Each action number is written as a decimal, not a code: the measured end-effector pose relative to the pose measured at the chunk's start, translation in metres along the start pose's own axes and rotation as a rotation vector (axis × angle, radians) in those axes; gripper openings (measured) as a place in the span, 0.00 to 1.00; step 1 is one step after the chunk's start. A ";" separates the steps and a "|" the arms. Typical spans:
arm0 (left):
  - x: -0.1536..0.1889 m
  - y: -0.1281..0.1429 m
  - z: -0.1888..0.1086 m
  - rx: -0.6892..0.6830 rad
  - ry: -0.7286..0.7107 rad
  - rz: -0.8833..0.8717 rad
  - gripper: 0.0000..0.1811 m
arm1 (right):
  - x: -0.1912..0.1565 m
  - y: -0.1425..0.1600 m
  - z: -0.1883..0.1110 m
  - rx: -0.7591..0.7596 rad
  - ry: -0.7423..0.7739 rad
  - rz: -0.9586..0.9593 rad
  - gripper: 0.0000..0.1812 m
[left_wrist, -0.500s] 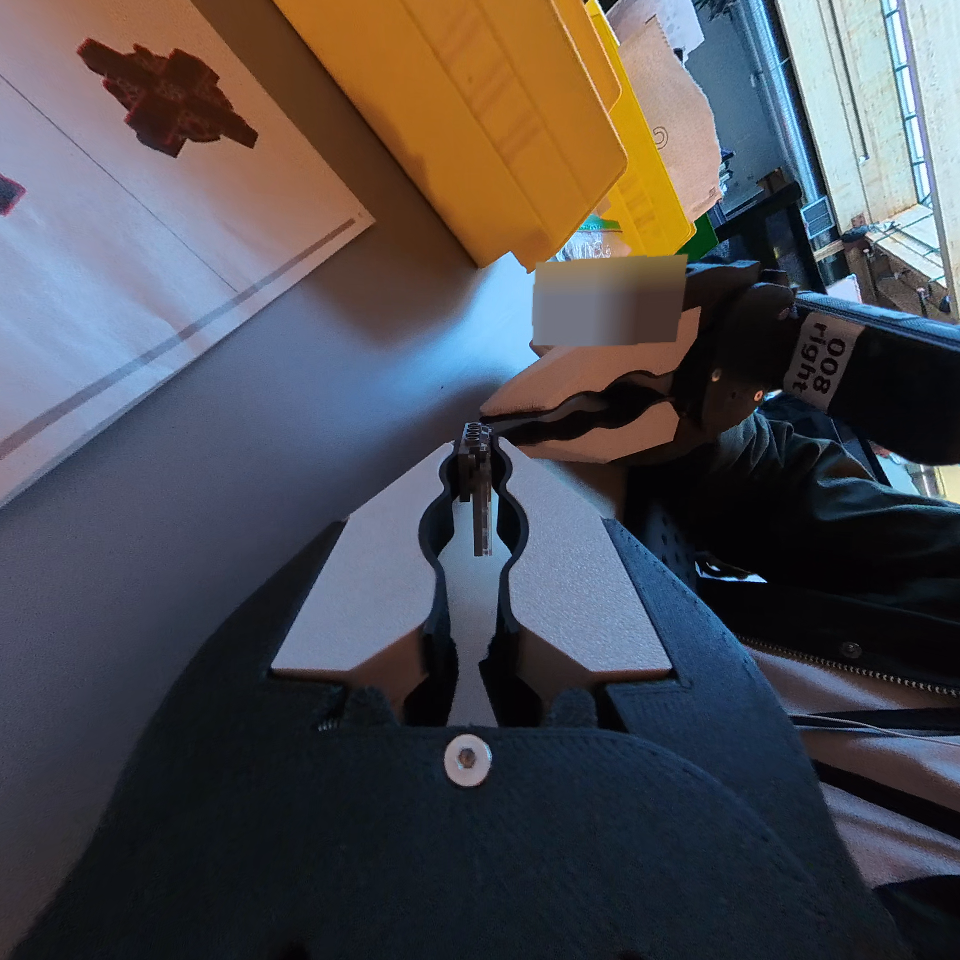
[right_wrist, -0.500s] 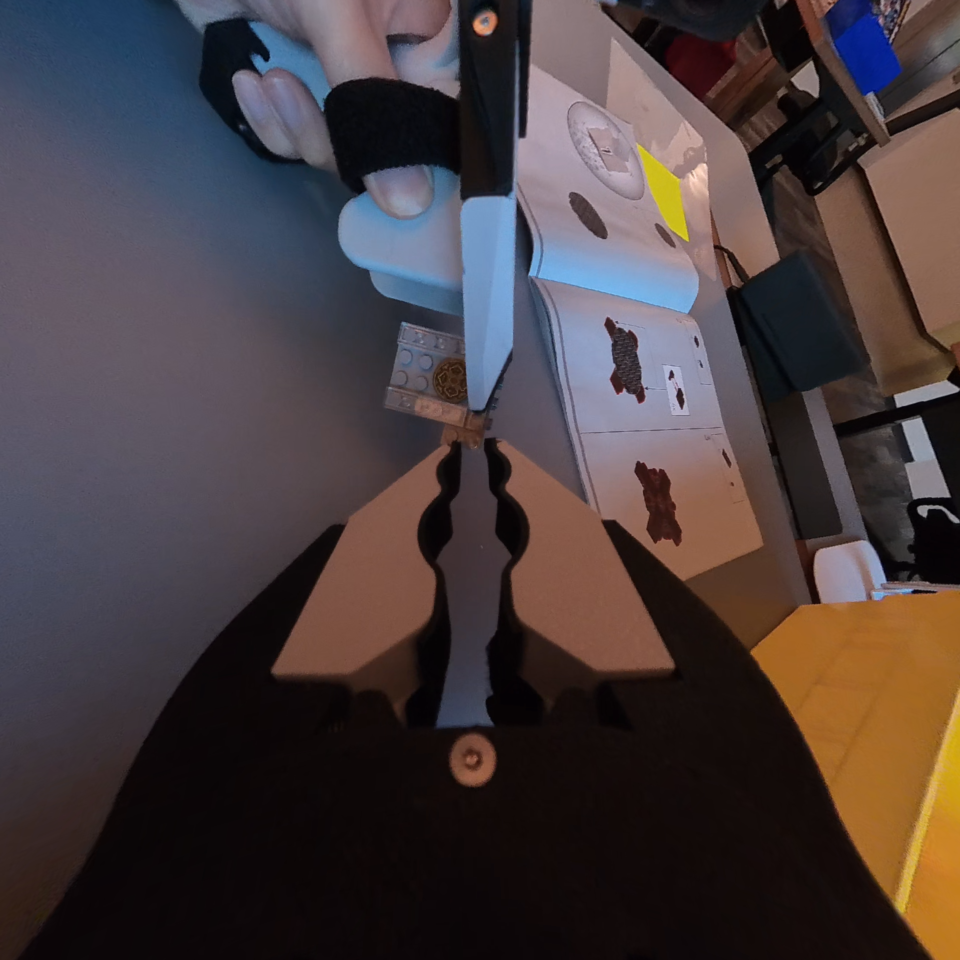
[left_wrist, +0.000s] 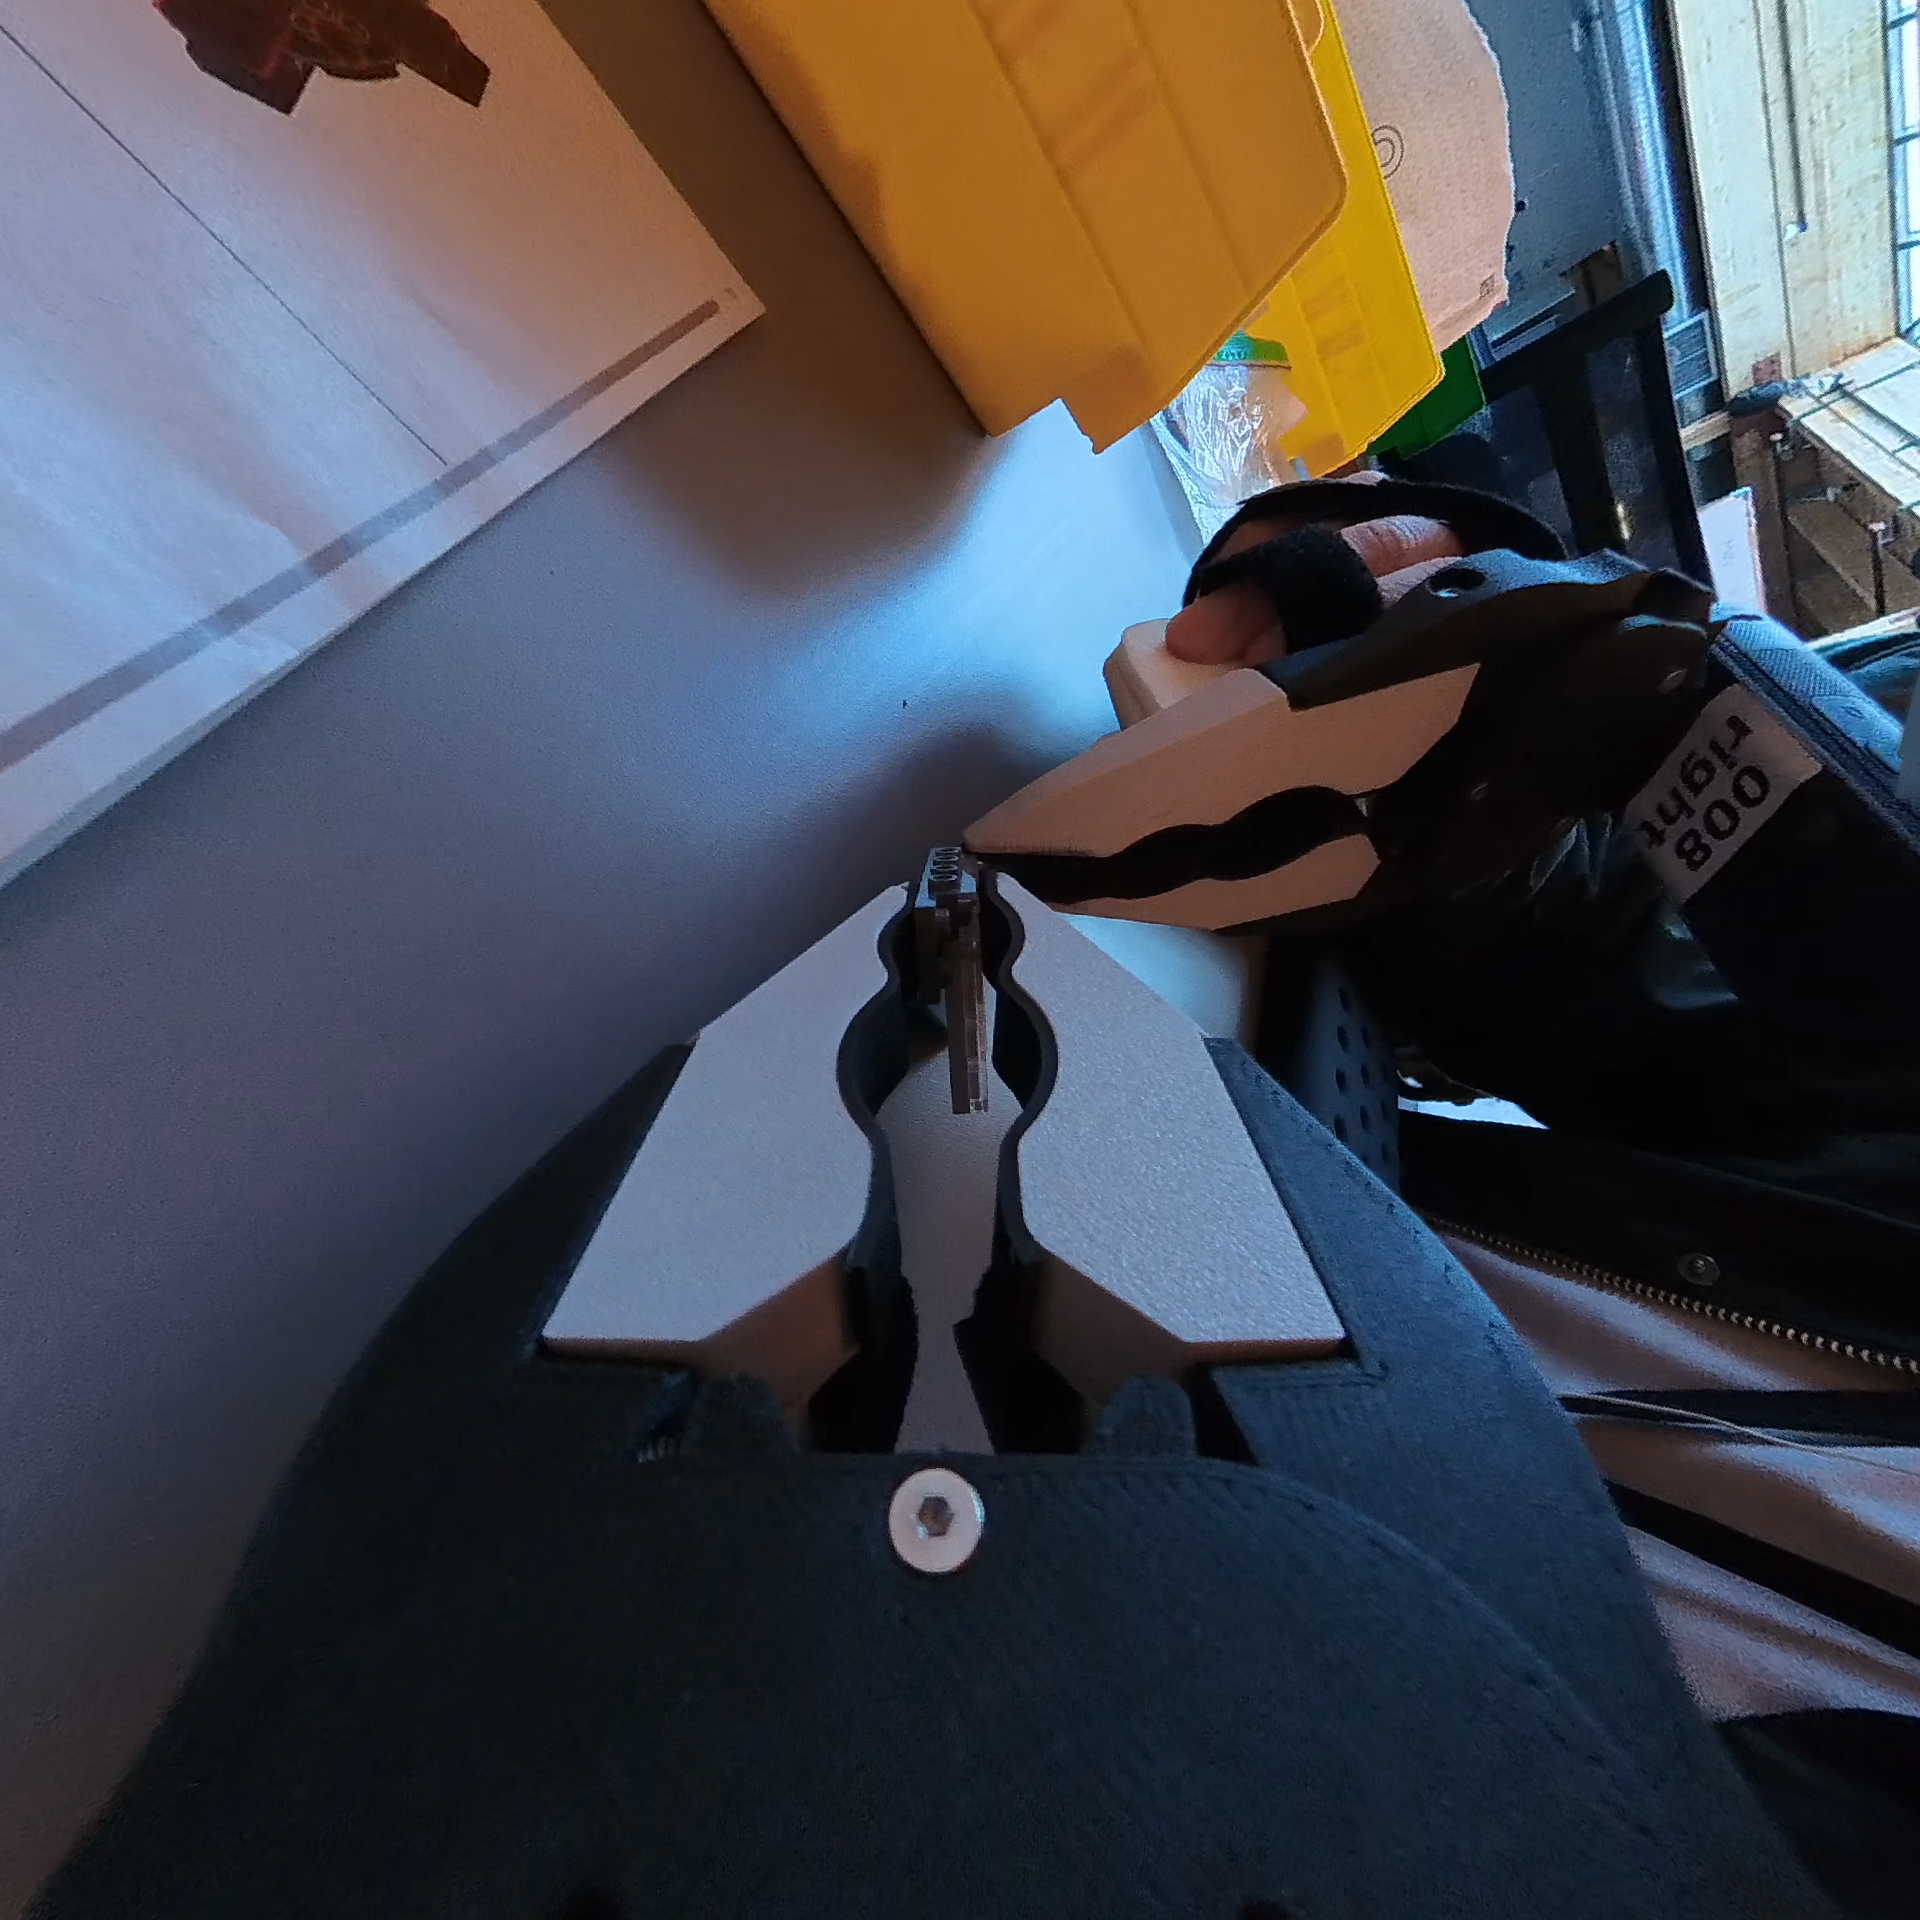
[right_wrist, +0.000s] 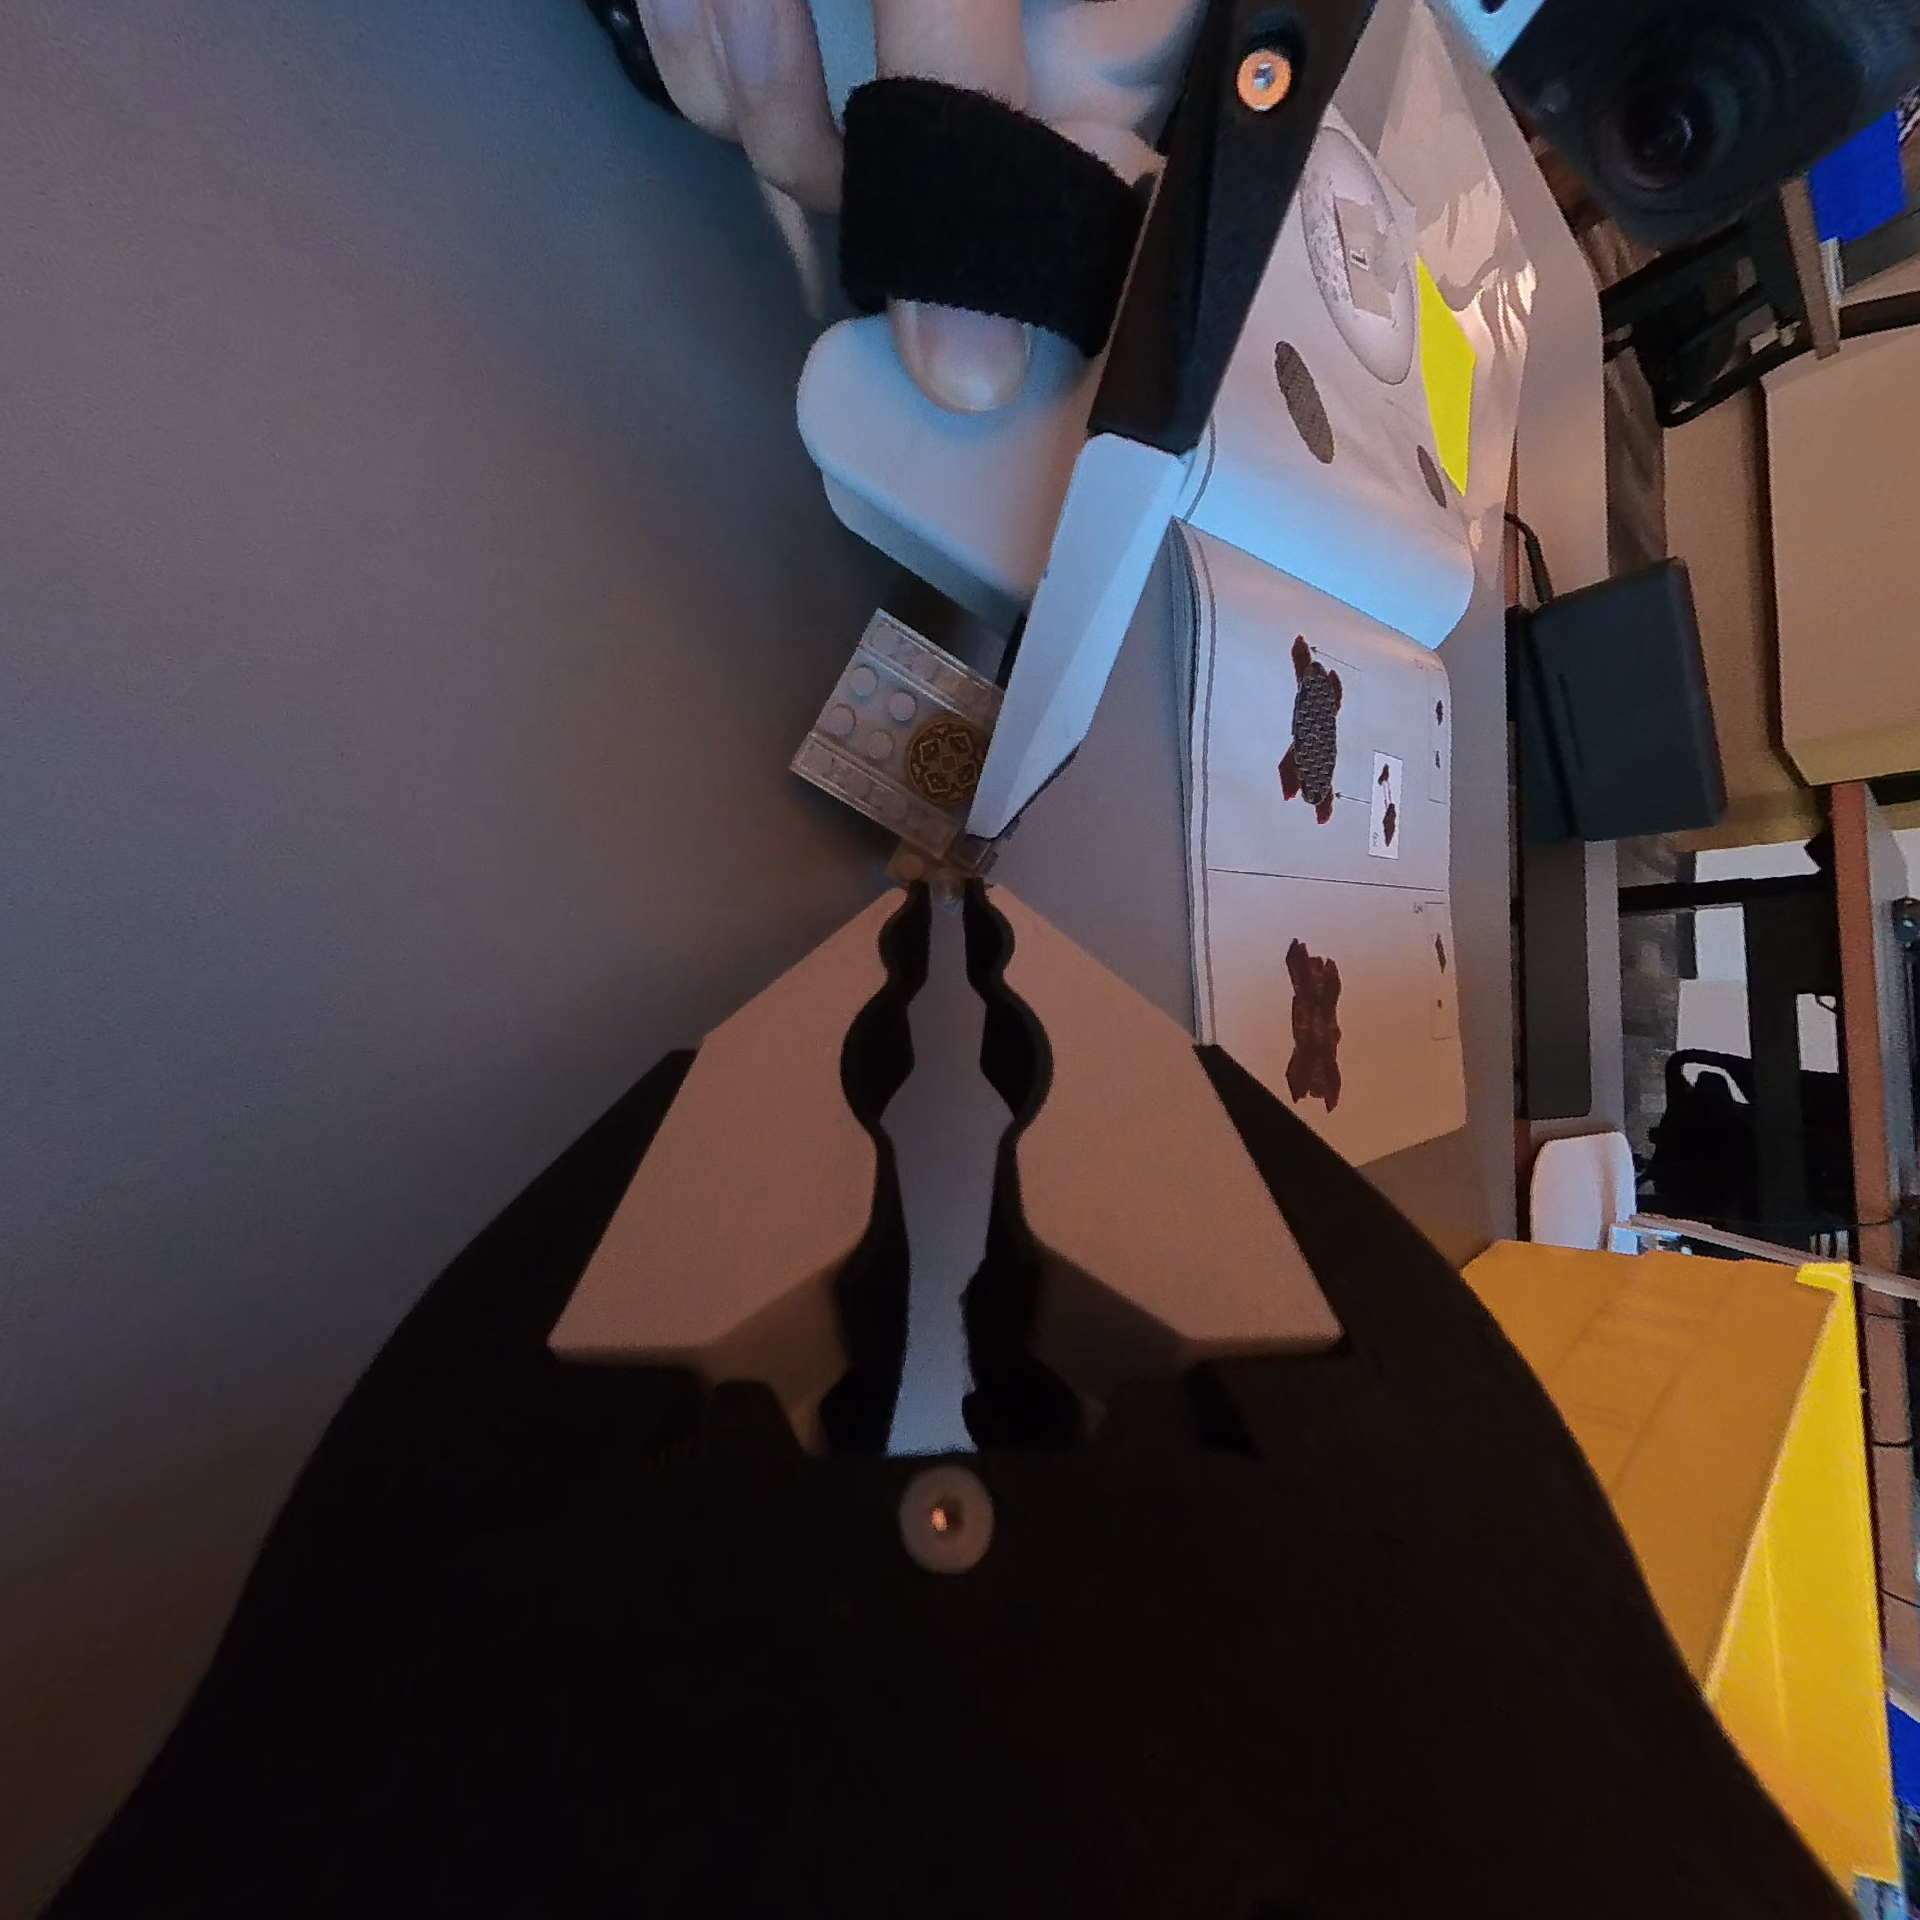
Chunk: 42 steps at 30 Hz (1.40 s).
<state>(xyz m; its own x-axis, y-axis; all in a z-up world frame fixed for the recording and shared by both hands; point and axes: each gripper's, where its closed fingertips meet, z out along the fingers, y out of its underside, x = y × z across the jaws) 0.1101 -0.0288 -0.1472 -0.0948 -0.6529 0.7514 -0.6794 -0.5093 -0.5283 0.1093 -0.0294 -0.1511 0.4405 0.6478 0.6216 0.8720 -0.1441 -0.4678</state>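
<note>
My left gripper (left_wrist: 951, 894) is shut on a flat grey studded brick plate (left_wrist: 956, 966), seen edge-on between its fingertips. In the right wrist view the plate (right_wrist: 883, 717) shows its studded face and a round gold-patterned tile (right_wrist: 945, 764), with a finger (right_wrist: 1070, 644) of the left gripper coming down over it. My right gripper (right_wrist: 940, 894) is shut on a small tan brick piece (right_wrist: 940, 868) at the plate's lower edge. In the left wrist view the right gripper (left_wrist: 977, 850) meets the plate's top end from the right.
Both grippers are held above a grey table (left_wrist: 520, 831). An open instruction booklet (right_wrist: 1330, 831) lies on it, also in the left wrist view (left_wrist: 260, 364). Yellow bins (left_wrist: 1039, 187) (right_wrist: 1714, 1507) stand at the table's edge. A black box (right_wrist: 1610, 707) sits past the booklet. My two grippers' fingertips are within a few centimetres of each other.
The left gripper and its plate have tilted, so the plate sits slanted in the right wrist view. Both grippers keep their grip and stay tip to tip.
</note>
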 end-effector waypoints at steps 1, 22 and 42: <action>0.000 0.000 0.000 0.001 -0.005 0.007 0.05 | 0.000 0.000 0.000 -0.004 0.007 -0.008 0.03; -0.018 -0.011 -0.013 0.049 -0.108 0.076 0.05 | 0.019 -0.018 -0.022 0.152 0.058 0.136 0.02; 0.003 -0.023 -0.014 0.078 0.006 0.180 0.25 | 0.024 0.000 -0.021 0.155 0.018 0.257 0.03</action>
<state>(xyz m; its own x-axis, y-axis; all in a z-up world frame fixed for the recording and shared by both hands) 0.1153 -0.0111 -0.1274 -0.2146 -0.7342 0.6442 -0.5922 -0.4267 -0.6836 0.1247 -0.0292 -0.1232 0.6479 0.5909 0.4806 0.6889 -0.1853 -0.7008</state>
